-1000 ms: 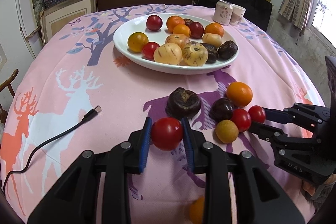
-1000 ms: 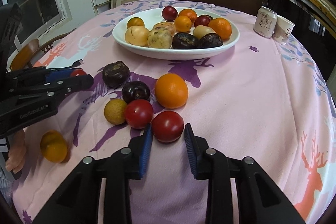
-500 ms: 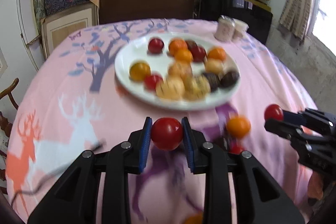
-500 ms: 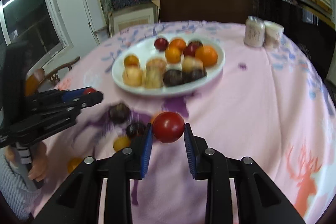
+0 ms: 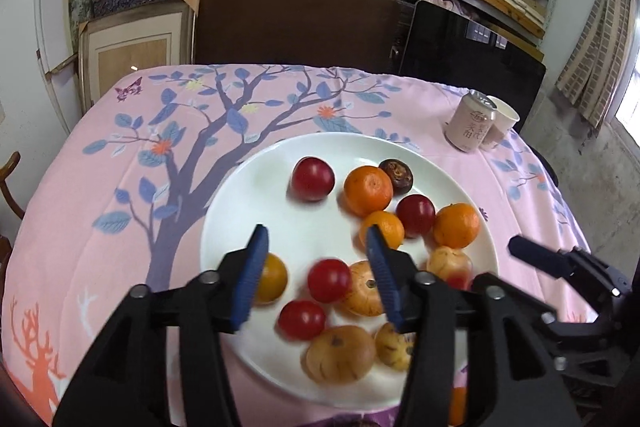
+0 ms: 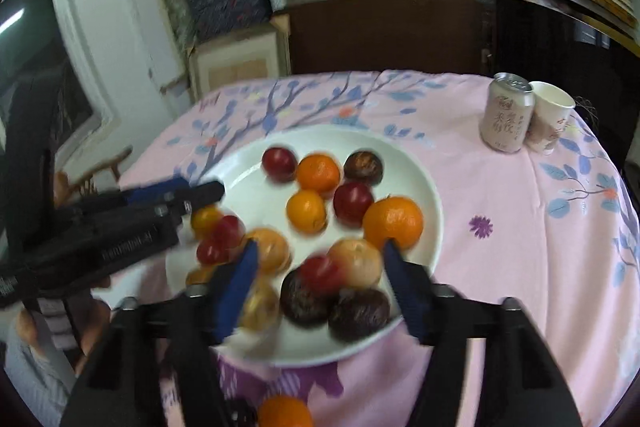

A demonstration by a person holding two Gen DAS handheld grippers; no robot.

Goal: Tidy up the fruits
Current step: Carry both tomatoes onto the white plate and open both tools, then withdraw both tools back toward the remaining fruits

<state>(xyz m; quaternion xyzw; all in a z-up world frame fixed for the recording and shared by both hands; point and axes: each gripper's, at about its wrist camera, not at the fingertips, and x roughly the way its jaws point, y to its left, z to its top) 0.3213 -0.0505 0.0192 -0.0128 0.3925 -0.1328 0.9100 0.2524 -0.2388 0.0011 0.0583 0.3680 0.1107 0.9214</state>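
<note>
A white plate (image 5: 244,195) holds several red, orange, yellow and dark fruits. My left gripper (image 5: 320,267) hovers over its near side, jaws opening. A red fruit (image 5: 330,280) lies loose between and below the blue pads (image 5: 256,267), touching neither. My right gripper (image 6: 322,283) hangs over the plate (image 6: 400,155) too, jaws opening. A blurred red fruit (image 6: 322,273) sits free between its pads on top of a dark fruit (image 6: 304,297). Each gripper shows in the other's view: the right gripper (image 5: 532,259), the left gripper (image 6: 200,193).
A drink can (image 6: 506,111) and a paper cup (image 6: 550,117) stand at the back right of the pink tablecloth. An orange (image 6: 284,413) and a dark fruit (image 6: 240,415) lie on the cloth in front of the plate. Shelves and a brown board stand behind the table.
Both grippers carried their red fruits forward and up from the cloth to over the plate. Both then opened and let the fruits go.
</note>
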